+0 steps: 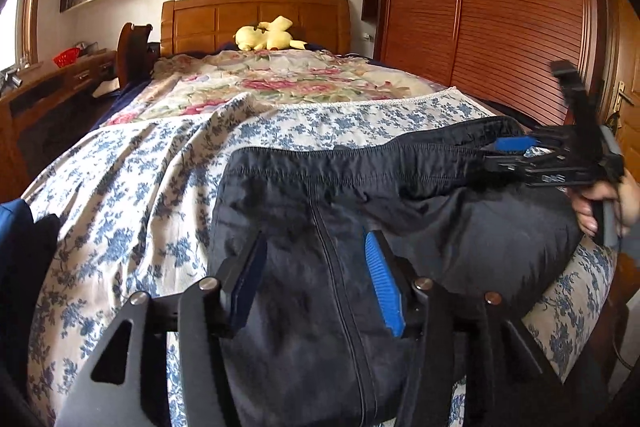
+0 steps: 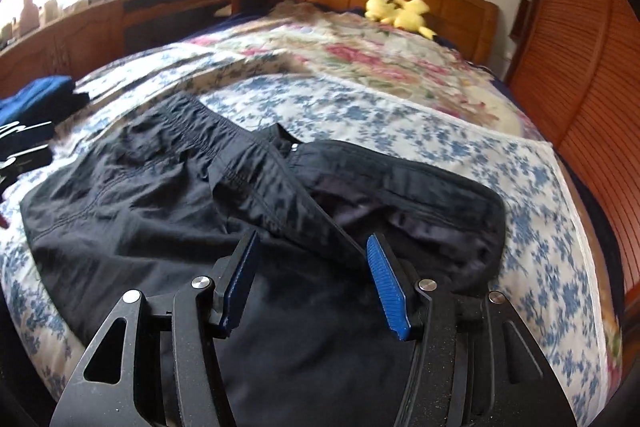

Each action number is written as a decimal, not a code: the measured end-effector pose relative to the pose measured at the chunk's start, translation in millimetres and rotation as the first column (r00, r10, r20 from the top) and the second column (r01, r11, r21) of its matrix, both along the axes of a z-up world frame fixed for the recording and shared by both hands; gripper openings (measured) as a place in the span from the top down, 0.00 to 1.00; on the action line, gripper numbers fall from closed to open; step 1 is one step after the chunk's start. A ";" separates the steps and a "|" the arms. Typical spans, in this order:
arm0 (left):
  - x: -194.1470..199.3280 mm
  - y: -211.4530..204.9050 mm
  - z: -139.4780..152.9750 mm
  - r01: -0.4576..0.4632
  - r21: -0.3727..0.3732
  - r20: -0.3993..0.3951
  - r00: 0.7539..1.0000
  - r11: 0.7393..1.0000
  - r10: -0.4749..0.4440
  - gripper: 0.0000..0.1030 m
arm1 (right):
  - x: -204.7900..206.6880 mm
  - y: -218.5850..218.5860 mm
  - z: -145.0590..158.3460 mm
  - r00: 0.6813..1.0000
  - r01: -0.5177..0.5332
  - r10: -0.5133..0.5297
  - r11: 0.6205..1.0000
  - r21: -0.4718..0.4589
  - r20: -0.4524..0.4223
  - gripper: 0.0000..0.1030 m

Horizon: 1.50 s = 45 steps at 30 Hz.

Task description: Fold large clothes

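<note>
Black trousers [image 1: 360, 211] lie spread on the bed, elastic waistband toward the headboard. In the left wrist view my left gripper [image 1: 316, 239] hovers over the trouser seam with its jaws open; the pads do not press the cloth. At the right end of the waistband my right gripper [image 1: 508, 153] is seen side-on, held by a hand [image 1: 600, 203]. In the right wrist view the trousers [image 2: 160, 195] show the waist flap turned over and the lining exposed. There my right gripper [image 2: 312, 237] stands open above the cloth, holding nothing.
The bed carries a blue-flowered sheet [image 1: 140, 187] and a pink floral quilt [image 1: 280, 79], with a yellow plush toy [image 1: 268, 35] by the headboard. A wooden wardrobe [image 1: 500, 19] lines the right side. A desk [image 2: 100, 15] and folded dark clothes [image 2: 36, 103] are on the left.
</note>
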State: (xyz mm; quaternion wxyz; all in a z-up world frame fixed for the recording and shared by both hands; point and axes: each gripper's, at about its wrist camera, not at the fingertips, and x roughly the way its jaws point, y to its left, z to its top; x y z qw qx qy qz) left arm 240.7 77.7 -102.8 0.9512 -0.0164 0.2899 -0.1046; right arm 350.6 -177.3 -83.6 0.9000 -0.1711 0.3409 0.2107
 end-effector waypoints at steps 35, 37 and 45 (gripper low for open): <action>8.7 -7.5 -9.7 0.033 -0.004 -0.020 0.999 0.999 -0.033 0.51 | 130.8 13.3 8.6 0.983 0.183 -0.181 0.981 -0.059 0.031 0.43; 8.7 -8.3 -9.6 0.035 -0.002 -0.020 0.999 0.999 -0.035 0.51 | 126.3 5.2 15.4 0.981 0.189 -0.187 0.981 -0.048 0.050 0.43; 6.3 -11.3 -8.8 0.046 0.001 -0.015 0.999 0.999 -0.046 0.51 | 116.9 -47.7 12.7 0.971 0.238 -0.237 0.970 -0.057 0.026 0.41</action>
